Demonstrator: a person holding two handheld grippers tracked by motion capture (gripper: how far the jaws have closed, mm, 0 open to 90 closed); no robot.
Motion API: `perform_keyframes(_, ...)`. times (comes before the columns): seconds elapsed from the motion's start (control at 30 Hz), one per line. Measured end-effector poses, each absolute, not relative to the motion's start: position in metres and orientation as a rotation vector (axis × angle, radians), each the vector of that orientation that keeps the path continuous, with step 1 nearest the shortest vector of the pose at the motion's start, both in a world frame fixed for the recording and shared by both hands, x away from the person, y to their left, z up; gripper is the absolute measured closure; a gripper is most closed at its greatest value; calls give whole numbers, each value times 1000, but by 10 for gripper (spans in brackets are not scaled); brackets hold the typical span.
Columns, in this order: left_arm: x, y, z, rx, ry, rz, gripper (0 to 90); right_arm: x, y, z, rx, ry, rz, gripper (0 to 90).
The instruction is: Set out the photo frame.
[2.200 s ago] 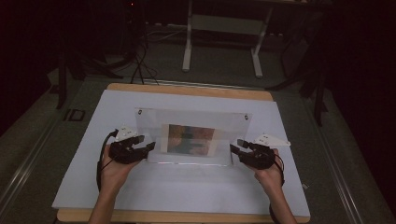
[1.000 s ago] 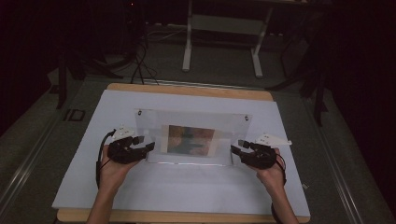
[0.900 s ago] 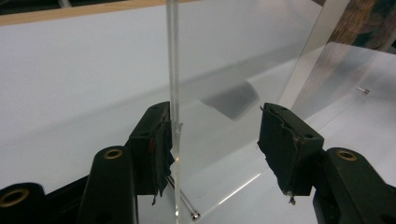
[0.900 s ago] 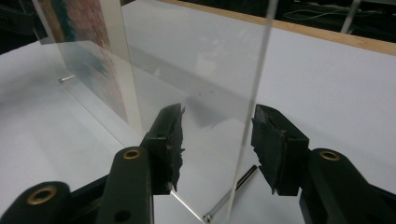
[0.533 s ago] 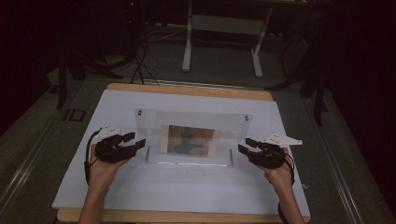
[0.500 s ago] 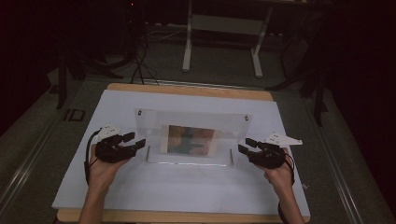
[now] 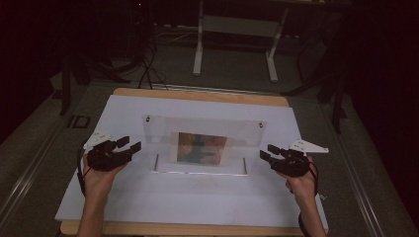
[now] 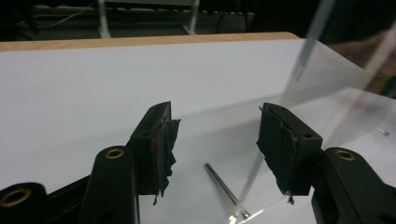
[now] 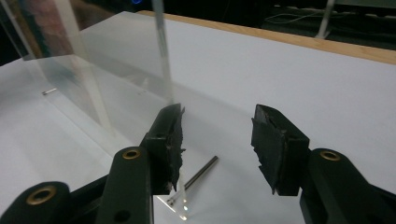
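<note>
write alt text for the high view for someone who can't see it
A clear acrylic picture frame stands upright on a white-topped table. An open left hand-held gripper and right hand-held gripper flank its ends, apart from it.

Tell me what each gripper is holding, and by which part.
Nothing is held. The left gripper and right gripper both stand open, apart from either end of the clear acrylic photo frame, with nothing between their jaws.
</note>
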State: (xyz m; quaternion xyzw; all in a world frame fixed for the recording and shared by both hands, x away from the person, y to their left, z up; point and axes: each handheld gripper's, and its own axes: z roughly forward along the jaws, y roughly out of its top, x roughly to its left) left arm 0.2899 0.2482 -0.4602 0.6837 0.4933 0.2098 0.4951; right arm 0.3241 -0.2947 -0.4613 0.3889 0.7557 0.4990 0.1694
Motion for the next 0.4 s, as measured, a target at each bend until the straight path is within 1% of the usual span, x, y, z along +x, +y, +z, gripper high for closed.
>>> perform_keyframes(0.23,295,252,-471,1647,1243,504,456,329,-302,-468,1165,2135,1398,527)
perform_keyframes(0.4,301,251,-481,1675,1274,511,458,333,-308,-475,1208,2128,1381,531)
